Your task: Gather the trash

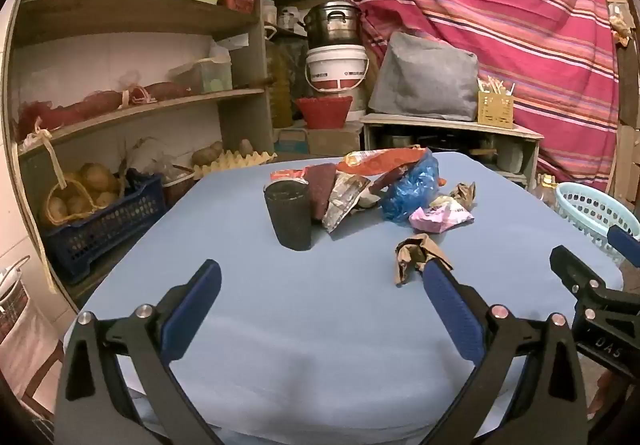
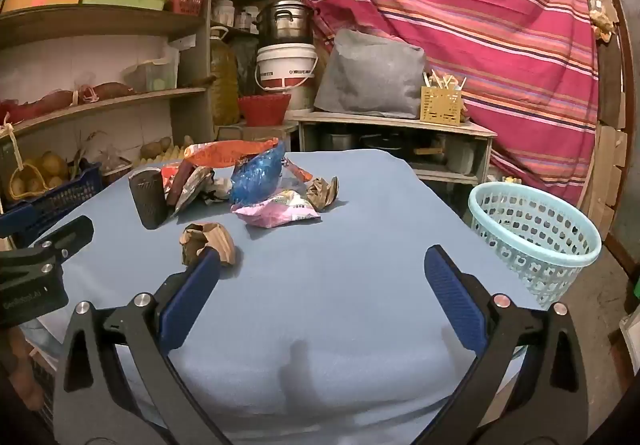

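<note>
A heap of trash lies at the far end of the blue-covered table (image 1: 312, 325): a black cup (image 1: 289, 216), an orange wrapper (image 1: 380, 161), a blue plastic bag (image 1: 410, 189), a pink packet (image 1: 440, 219), a silver wrapper (image 1: 344, 201). A crumpled brown paper (image 1: 416, 253) lies nearer, apart from the heap. My left gripper (image 1: 322, 275) stands open over bare cloth, its right fingertip just in front of that paper. My right gripper (image 2: 322, 261) is open too, with the brown paper (image 2: 208, 239) by its left fingertip. Cup (image 2: 148, 201), blue bag (image 2: 256, 175) and pink packet (image 2: 280, 213) lie beyond.
A light-blue perforated basket (image 2: 534, 233) stands off the table's right edge; its rim (image 1: 592, 211) shows in the left view. Wooden shelves (image 1: 132, 101) with potatoes and crates line the left. A low cabinet (image 2: 396, 129) and a striped red cloth (image 2: 460, 5) are behind.
</note>
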`<state>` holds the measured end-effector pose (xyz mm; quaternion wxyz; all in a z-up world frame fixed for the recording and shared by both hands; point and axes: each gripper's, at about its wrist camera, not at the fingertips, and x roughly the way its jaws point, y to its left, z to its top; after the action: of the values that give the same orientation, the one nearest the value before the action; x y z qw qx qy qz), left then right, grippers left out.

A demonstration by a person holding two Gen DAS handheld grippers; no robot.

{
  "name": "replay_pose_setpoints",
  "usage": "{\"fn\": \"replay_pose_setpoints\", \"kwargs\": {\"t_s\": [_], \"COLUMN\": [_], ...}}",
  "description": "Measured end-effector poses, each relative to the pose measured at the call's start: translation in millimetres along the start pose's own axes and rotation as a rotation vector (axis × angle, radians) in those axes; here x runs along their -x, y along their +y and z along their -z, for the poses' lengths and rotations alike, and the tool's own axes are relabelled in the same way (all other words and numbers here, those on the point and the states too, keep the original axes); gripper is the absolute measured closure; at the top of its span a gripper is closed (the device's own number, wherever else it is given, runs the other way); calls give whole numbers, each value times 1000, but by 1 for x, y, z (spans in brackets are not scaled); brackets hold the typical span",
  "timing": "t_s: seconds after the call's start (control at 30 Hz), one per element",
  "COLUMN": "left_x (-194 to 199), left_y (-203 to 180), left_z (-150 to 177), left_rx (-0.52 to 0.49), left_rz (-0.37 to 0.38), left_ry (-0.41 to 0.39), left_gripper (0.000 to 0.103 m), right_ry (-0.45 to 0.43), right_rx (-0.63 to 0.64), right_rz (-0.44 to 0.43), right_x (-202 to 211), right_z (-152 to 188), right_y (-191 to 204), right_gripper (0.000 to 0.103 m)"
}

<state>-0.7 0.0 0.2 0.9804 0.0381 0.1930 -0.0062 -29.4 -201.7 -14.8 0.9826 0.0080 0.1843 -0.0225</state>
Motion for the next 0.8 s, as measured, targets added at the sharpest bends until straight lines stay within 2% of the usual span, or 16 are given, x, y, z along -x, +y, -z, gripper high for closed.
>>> {"fn": "replay_pose_setpoints", "kwargs": {"t_s": [0.6, 0.67, 0.8], "left_x": [3, 4, 5], "left_y": [5, 4, 3], "left_z": [-4, -5, -7], "left_rx": [14, 13, 16], "left_rz": [8, 8, 10], "left_ry": [11, 12, 10], "left_gripper": [4, 4, 4], "right_ry": [-14, -15, -17], "right_rx": [11, 21, 20], "right_rz": [21, 28, 32], "right_x": [14, 4, 4], "right_z": [-16, -5, -6], "right_y": [-11, -1, -2], "right_gripper": [4, 4, 4]}}
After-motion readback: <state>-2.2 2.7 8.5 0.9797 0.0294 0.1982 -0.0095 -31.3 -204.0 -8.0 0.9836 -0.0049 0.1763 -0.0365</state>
